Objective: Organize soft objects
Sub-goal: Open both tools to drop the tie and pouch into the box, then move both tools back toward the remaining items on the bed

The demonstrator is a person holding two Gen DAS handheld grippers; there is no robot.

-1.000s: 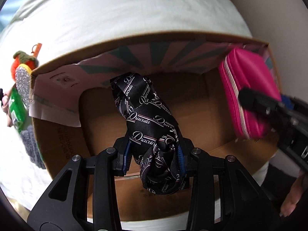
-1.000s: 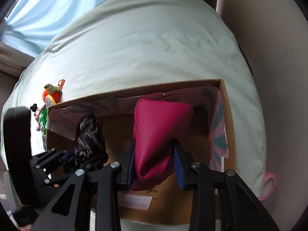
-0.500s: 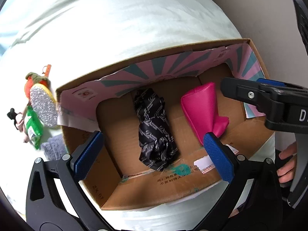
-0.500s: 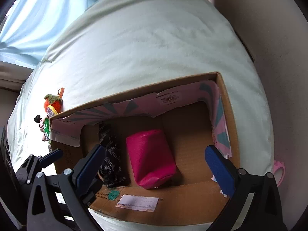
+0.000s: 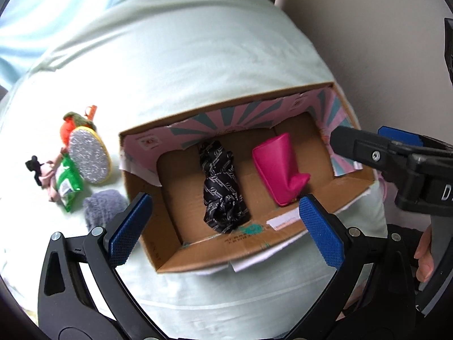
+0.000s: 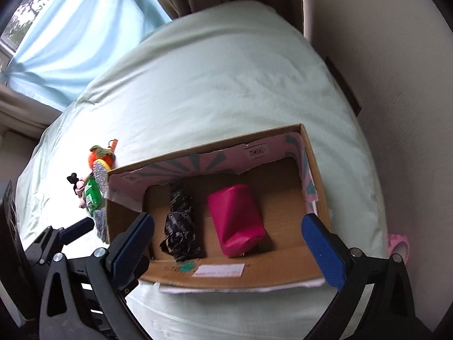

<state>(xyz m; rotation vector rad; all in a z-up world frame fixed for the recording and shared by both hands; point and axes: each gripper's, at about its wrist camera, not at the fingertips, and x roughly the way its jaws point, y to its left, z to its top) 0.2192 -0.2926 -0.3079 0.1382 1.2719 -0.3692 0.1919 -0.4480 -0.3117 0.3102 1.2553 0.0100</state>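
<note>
An open cardboard box (image 5: 254, 252) sits on the bed. Inside it a black printed cloth (image 5: 222, 187) lies bunched beside a pink zip pouch (image 5: 279, 170); both also show in the right wrist view, the cloth (image 6: 181, 221) left of the pouch (image 6: 236, 218). My left gripper (image 5: 225, 209) hangs above the box, open wide and holding nothing. My right gripper (image 6: 225, 221) is also open and holding nothing, above the box's front wall (image 6: 283, 269). Left of the box lie an orange plush (image 5: 68, 129), a silver glitter oval (image 5: 89, 155), a green packet (image 5: 68, 182) and a grey knitted piece (image 5: 103, 208).
The bed has a pale green sheet (image 5: 198, 56). A wall runs close along its right side. A blue curtain (image 6: 70, 42) hangs at the far left. A pink ring-shaped thing (image 6: 399, 243) lies by the bed's right edge. A person's hand (image 5: 424, 257) holds the right gripper.
Both grippers opened, letting go of the black cloth and the pink pouch, which now lie in the box. Both grippers then rose away from the box.
</note>
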